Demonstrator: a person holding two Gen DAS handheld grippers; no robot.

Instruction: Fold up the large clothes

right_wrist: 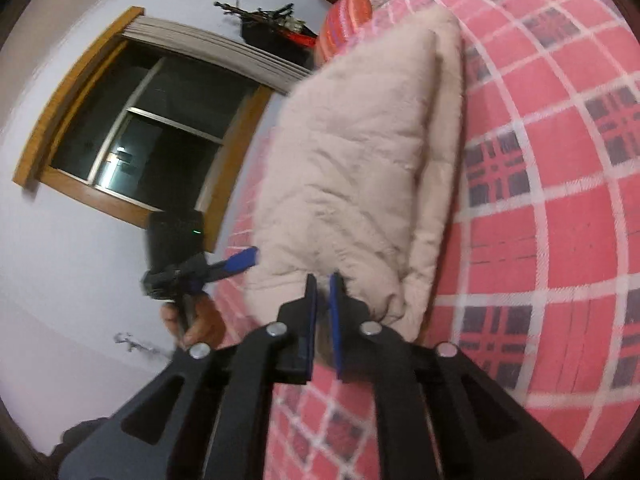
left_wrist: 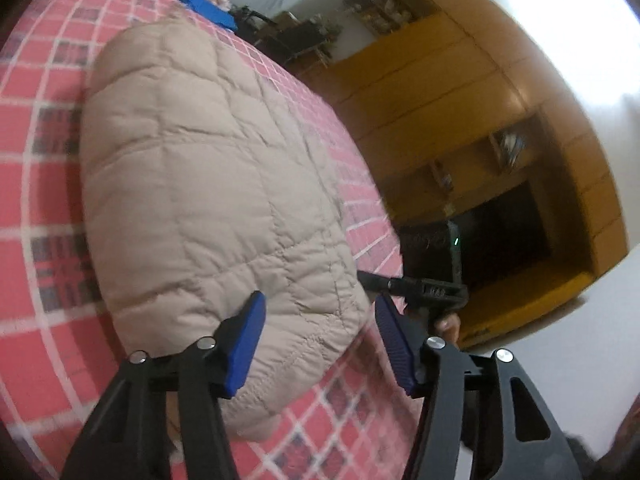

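Across the pink checked bedspread (left_wrist: 48, 184), filling the frame's centre, lies the beige quilted jacket (left_wrist: 208, 184), already a compact bundle; left gripper (left_wrist: 318, 344) gapes wide, holding nothing; right gripper (right_wrist: 323, 320) is nearly closed, seemingly pinching the jacket's near edge, probably to tuck it.

Beige jacket (left_wrist: 208, 200): quilted, puffy matt cloth. Bedcover (right_wrist: 560, 208): checked woven cloth. Cabinets (left_wrist: 460, 80): smooth wood. Left gripper pads (left_wrist: 390, 332): ribbed plastic.
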